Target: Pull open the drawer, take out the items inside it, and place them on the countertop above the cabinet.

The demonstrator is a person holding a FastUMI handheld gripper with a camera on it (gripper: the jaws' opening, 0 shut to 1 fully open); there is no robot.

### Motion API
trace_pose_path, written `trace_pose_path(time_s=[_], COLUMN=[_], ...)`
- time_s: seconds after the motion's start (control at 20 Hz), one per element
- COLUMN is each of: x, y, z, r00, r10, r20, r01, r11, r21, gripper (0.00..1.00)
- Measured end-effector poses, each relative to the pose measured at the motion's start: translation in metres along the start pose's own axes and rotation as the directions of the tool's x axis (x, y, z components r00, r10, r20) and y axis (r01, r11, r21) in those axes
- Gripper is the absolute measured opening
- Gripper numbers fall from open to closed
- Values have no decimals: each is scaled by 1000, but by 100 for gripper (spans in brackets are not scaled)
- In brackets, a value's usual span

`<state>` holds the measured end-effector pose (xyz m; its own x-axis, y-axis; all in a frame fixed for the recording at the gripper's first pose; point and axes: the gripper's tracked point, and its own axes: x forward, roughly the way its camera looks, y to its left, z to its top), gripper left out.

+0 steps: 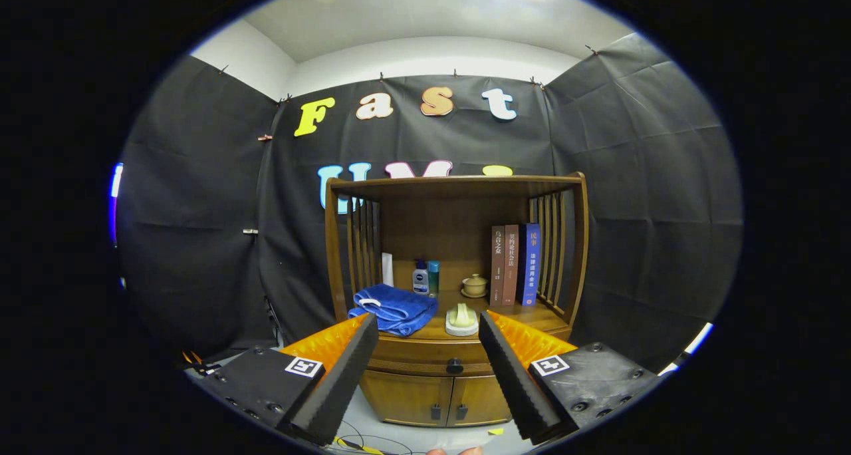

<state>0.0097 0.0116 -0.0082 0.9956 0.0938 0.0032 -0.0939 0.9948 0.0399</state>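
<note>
The claw gapes wide and empty; the closed wooden drawer's small dark round knob sits between its fingers, straight ahead.

books, bottles, lidded cup

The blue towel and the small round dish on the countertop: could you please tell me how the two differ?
The blue towel is soft cloth, folded into a loose stack; the small round dish is rigid and holds a pale lump. The towel is deep blue and clearly larger; the dish is whitish and compact. The towel lies to the dish's left. Both rest near the front of the countertop, above the shut drawer, just beyond the open claw, which holds nothing.
</note>
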Motion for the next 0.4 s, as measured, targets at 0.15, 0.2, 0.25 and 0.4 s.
trace_pose_path(time_s=[0.15,0.2,0.25,0.4], x=[0,0,-1,-1], y=[-1,0,-2,-4], z=[-1,-2,-3,-2], r00=[1000,1000,1000,1000], r10=[-1,2,-1,-7], r20=[1,0,-1,3], r01=[1,-2,1,7], r11=[1000,1000,1000,1000], r21=[5,6,4,5], gripper=[98,98,98,98])
